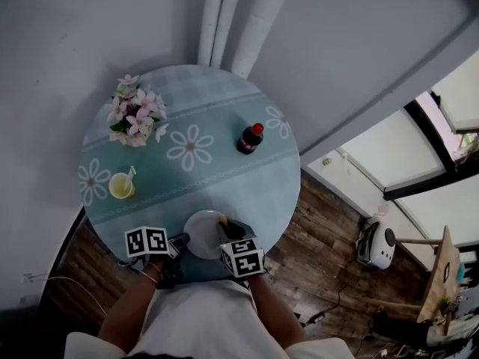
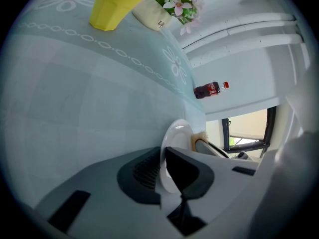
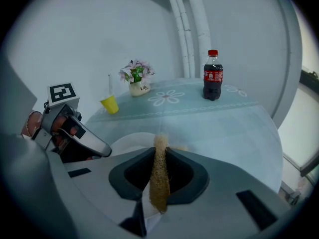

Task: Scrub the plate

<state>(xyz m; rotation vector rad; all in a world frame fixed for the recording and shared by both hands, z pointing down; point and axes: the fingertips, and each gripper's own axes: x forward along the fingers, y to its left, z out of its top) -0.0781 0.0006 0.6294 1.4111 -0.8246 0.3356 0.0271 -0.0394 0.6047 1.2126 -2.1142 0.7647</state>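
A small white plate (image 1: 202,234) lies at the near edge of the round table. My left gripper (image 1: 178,244) is shut on its left rim; in the left gripper view the plate (image 2: 174,138) stands edge-on between the pads. My right gripper (image 1: 227,234) is shut on a thin tan scrubbing sponge (image 3: 159,176), which sticks up between the jaws and reaches over the plate (image 3: 130,142). In the head view the sponge (image 1: 222,221) shows as a yellowish bit on the plate's right side.
On the teal flower-patterned tablecloth (image 1: 217,178) stand a cola bottle (image 1: 250,138), a yellow cup with a straw (image 1: 121,186) and a pot of pink flowers (image 1: 135,118). White pipes (image 1: 224,21) run up the wall behind. Wooden floor and clutter lie to the right.
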